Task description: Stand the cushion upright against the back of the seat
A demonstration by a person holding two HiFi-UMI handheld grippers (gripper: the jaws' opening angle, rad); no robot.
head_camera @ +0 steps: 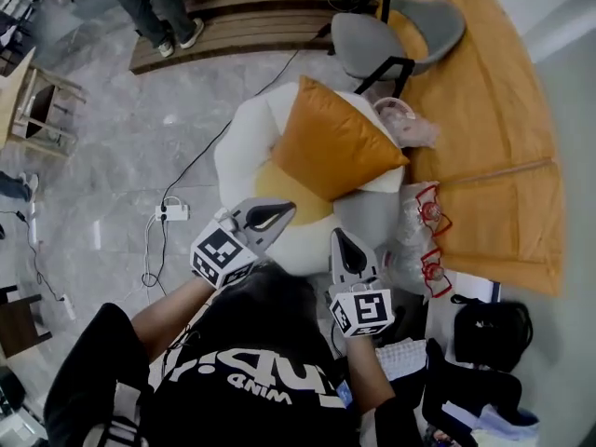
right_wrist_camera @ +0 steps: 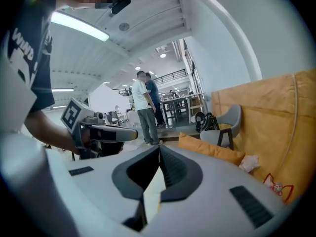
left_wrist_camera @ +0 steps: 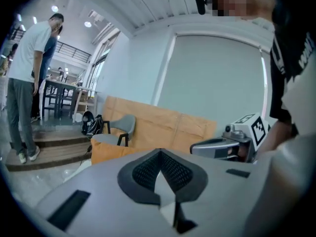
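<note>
An orange cushion (head_camera: pixel 335 147) rests on the white and grey soft seat (head_camera: pixel 244 142), one corner pointing towards the far side. Both grippers hang in the air close to the person's chest, well clear of the cushion. The left gripper (head_camera: pixel 279 214) is shut with nothing in it, and so is the right gripper (head_camera: pixel 342 240). In the left gripper view the shut jaws (left_wrist_camera: pixel 160 152) point over the cushion's edge (left_wrist_camera: pixel 106 152), with the right gripper (left_wrist_camera: pixel 195 149) beside them. The right gripper view shows its shut jaws (right_wrist_camera: pixel 159 149), the cushion (right_wrist_camera: pixel 212 149) beyond, and the left gripper (right_wrist_camera: pixel 133 132).
A grey chair (head_camera: pixel 391 31) stands beyond the seat, in front of a large brown board (head_camera: pixel 484 110). Clear plastic bags (head_camera: pixel 414 222) lie right of the seat, a black bag (head_camera: pixel 489 333) nearer. A power strip with cables (head_camera: pixel 172 212) lies on the floor left. People stand at the wooden step (head_camera: pixel 154 7).
</note>
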